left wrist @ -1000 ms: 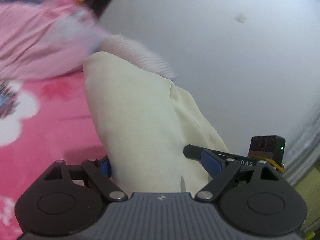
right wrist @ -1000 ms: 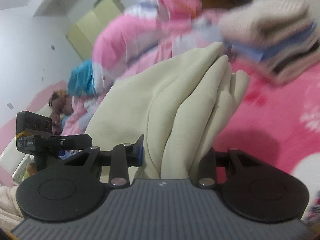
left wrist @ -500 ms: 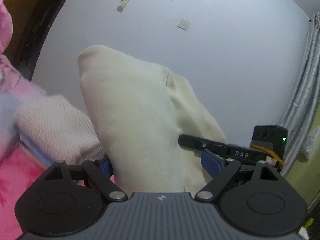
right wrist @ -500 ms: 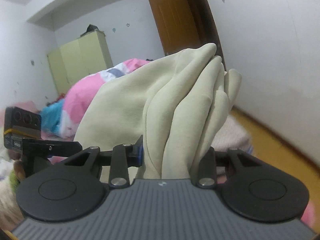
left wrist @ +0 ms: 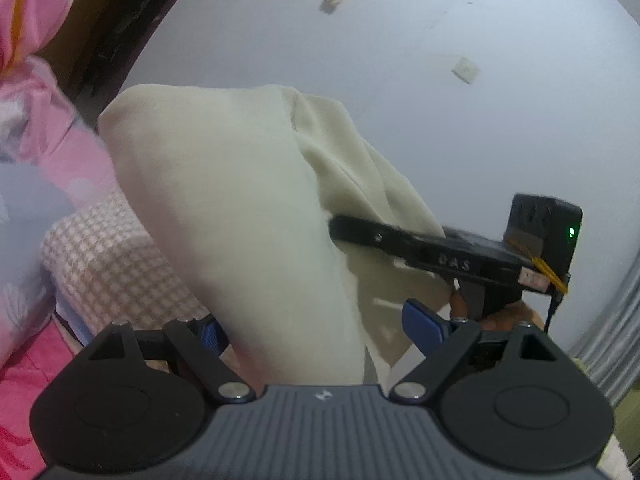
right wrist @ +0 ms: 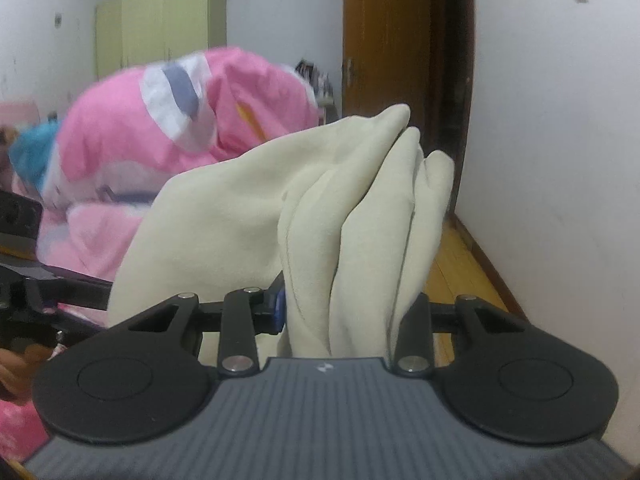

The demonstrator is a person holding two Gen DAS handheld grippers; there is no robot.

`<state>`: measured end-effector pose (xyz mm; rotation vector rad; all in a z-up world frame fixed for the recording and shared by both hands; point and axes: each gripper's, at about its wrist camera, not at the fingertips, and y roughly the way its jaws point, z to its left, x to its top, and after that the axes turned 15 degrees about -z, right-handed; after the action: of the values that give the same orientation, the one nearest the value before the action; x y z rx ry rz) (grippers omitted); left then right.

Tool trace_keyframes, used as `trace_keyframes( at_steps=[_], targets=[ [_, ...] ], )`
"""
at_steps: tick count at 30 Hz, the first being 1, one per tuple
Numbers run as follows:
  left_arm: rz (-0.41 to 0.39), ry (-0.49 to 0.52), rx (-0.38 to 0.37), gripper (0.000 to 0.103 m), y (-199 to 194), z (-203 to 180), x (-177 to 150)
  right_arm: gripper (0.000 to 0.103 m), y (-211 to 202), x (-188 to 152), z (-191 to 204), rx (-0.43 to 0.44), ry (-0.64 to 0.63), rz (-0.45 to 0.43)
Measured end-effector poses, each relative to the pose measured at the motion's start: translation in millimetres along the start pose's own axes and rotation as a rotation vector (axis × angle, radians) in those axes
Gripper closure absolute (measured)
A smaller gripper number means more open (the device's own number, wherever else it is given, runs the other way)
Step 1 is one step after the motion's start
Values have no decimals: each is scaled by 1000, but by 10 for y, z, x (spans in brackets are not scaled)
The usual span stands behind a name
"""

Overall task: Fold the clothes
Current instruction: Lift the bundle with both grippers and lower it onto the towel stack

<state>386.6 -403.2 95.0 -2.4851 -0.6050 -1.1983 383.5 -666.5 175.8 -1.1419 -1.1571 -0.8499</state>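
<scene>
White wall [left wrist: 440,128] behind cream garment [left wrist: 248,216]

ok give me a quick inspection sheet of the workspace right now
surface: pink floral bedding at lower left
job's things: cream garment held up, bunched in folds
clutter: pink quilt heap; waffle-knit cloth
grippers: left gripper fingers wide around a thick fold, press unclear; right gripper shut on the garment
cables: yellow wire on right gripper's black box
surroundings: white wall, wooden door, green wardrobe, wood floor
</scene>
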Motion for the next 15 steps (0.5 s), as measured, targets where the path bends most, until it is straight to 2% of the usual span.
trace_keyframes(
  at_steps=[4, 6, 8, 11, 13, 15],
  targets=[
    [16, -75, 45, 16, 255, 459, -144, 63, 503, -235, -55, -1, 18, 37],
    [28, -122, 58, 16, 335, 658, -234, 55, 711, -435, -106, -33, 64, 52],
    [17, -153, 43, 16, 338, 782, -281, 36, 839, -636, -196, -82, 127, 65],
    [9, -193, 12, 15, 295, 873, -256, 26, 674, -758, -365, -129, 261, -47],
    [1, -204, 7, 15, 192, 959, -229, 26, 541, -828, -481, -158, 352, -131],
    [-10, -228, 7, 15, 47, 1084, -196, 25, 268, -848, -523, -236, 397, -222]
  ],
)
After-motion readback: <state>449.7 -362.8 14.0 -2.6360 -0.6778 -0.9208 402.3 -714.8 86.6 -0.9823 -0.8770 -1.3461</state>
